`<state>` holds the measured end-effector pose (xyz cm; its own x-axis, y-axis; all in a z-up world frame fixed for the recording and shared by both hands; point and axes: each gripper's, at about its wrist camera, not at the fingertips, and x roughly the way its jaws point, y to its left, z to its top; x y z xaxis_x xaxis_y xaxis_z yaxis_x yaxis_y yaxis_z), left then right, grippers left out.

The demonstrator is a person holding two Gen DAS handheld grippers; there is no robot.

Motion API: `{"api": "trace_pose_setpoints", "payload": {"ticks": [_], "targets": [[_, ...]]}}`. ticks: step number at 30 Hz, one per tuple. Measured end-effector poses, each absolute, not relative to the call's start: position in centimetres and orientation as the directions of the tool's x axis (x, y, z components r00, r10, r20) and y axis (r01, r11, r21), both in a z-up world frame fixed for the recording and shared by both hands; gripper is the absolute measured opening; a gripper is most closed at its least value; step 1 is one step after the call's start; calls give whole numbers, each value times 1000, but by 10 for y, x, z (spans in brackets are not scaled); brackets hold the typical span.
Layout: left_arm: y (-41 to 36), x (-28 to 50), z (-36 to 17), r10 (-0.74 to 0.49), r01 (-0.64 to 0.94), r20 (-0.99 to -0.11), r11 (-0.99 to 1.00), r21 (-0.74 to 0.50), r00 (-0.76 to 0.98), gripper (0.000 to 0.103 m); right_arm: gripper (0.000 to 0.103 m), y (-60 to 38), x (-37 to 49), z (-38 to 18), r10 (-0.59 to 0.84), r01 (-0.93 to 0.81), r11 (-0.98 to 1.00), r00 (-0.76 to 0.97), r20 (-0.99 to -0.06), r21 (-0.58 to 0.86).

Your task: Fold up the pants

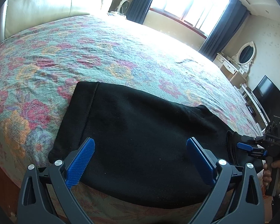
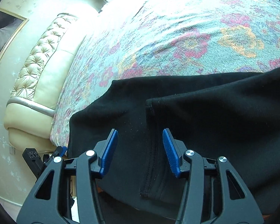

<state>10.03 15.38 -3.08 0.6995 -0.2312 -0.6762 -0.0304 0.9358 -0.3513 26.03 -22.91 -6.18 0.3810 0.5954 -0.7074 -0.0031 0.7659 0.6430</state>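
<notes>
Black pants (image 1: 140, 134) lie folded in layers on the floral bedspread near the bed's front edge; they also show in the right wrist view (image 2: 205, 130), where a seamed hem end lies on top. My left gripper (image 1: 140, 160) is open wide, its blue pads over the near part of the pants, holding nothing. My right gripper (image 2: 140, 151) is open, its pads either side of the seamed edge. The right gripper also shows in the left wrist view (image 1: 246, 147) at the pants' right end.
The floral bedspread (image 1: 102, 52) stretches far behind the pants. A cream headboard (image 1: 46, 5) is at the back left. A window with dark curtains, a white dresser with mirror (image 1: 246, 54) and a TV (image 1: 270, 99) stand to the right.
</notes>
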Motion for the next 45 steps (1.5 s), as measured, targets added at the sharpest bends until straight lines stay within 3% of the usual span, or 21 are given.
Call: {"api": "trace_pose_setpoints", "payload": {"ticks": [6,12,17,19,23,29,36,42,43,45], "targets": [[207,101,-21,-181,-111,-656,919,-378,733,98,51,-228,284,-80,582,17,775,371,-724,632],[246,118,-27,-176,-153,-683,907,-392,708,98,61,-213,271,-61,536,-64,825,408,-740,562],[262,141,-46,-356,-61,-684,861,-505,637,98,64,-194,234,-49,542,-156,834,405,-736,529],[263,153,-57,-503,9,-661,800,-601,556,98,64,-187,223,-49,562,-169,823,390,-730,543],[269,174,-83,-659,5,-638,697,-717,398,98,64,-173,204,-49,574,-204,818,360,-736,538],[269,191,-87,-709,30,-574,640,-768,409,98,64,-153,192,-46,589,-249,808,339,-734,534],[235,192,-84,-728,138,-577,658,-740,370,98,66,-137,188,-41,565,-300,823,342,-751,483],[236,191,-86,-713,117,-550,650,-751,435,97,66,-138,188,-43,541,-305,838,356,-762,452],[234,190,-86,-700,121,-565,668,-734,437,94,66,-137,188,-42,537,-305,840,357,-764,448],[228,190,-86,-630,107,-642,746,-658,437,66,66,-137,187,-41,527,-303,847,365,-768,437]]}}
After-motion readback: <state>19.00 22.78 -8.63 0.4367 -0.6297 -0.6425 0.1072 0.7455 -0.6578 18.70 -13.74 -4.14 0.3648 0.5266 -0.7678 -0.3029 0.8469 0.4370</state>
